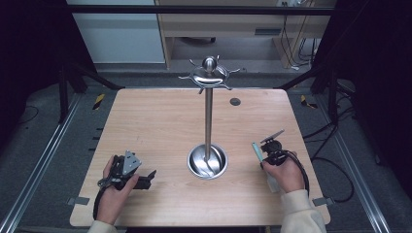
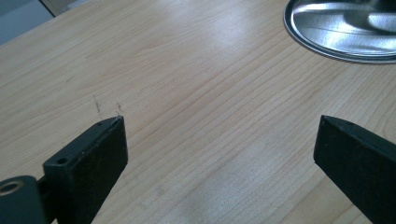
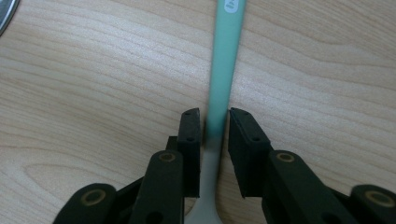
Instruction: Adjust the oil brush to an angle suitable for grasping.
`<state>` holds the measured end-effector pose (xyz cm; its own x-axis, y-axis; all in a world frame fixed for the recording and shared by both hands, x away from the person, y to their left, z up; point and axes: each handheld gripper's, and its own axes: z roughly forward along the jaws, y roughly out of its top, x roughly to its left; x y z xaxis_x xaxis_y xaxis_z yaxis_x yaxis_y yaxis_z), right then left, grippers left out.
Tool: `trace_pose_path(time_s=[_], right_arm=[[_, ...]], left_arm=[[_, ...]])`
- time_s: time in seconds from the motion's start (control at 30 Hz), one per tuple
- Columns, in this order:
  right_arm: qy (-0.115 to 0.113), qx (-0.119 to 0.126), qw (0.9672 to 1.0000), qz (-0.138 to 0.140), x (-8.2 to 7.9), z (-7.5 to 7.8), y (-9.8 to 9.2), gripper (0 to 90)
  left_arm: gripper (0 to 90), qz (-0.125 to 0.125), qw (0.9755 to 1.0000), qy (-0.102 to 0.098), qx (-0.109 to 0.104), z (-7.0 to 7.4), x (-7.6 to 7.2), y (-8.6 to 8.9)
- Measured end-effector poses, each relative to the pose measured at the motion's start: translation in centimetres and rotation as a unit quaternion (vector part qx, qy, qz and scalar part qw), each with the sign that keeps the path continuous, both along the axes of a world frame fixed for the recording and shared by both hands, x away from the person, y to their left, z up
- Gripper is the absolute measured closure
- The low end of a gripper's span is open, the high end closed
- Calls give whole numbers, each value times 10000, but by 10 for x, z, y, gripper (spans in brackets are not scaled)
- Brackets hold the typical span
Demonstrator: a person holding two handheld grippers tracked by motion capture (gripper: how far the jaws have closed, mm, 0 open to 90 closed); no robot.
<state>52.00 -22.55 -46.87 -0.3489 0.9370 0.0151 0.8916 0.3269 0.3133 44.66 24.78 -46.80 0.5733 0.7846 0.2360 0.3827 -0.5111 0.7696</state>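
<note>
A utensil with a teal handle [image 3: 226, 56] and a white lower part lies lengthwise between the jaws of my right gripper [image 3: 215, 114]. The pads sit tight against both sides of it, where teal meets white. From above, the teal handle [image 1: 257, 151] sticks out up-left of my right gripper [image 1: 266, 160], at the table's right. I cannot tell whether it rests on the wood. My left gripper [image 1: 148, 177] lies low at the front left, jaws wide apart [image 2: 219, 135] with bare wood between them.
A tall metal stand rises mid-table from a round dish base [image 1: 207, 161] to a crown of hooks [image 1: 210, 74]. The base's rim [image 2: 341, 32] lies ahead and right of the left jaws. A small dark disc [image 1: 235, 101] sits in the wooden tabletop [image 1: 155, 121].
</note>
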Motion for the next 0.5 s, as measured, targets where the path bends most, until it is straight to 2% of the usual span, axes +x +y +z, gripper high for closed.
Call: trace_pose_path(time_s=[0.17, 0.43, 0.5], right_arm=[[5, 31, 10000, -21, 1, 0, -1, 803], [45, -35, 10000, -69, 1, 0, 2, 819], [68, -18, 10000, 9, 1, 1, 4, 824]], left_arm=[[25, -18, 10000, -2, -7, 0, 0, 0], [25, -18, 10000, -3, 18, 0, 0, 0], [25, -16, 10000, -6, 13, 0, 0, 0]])
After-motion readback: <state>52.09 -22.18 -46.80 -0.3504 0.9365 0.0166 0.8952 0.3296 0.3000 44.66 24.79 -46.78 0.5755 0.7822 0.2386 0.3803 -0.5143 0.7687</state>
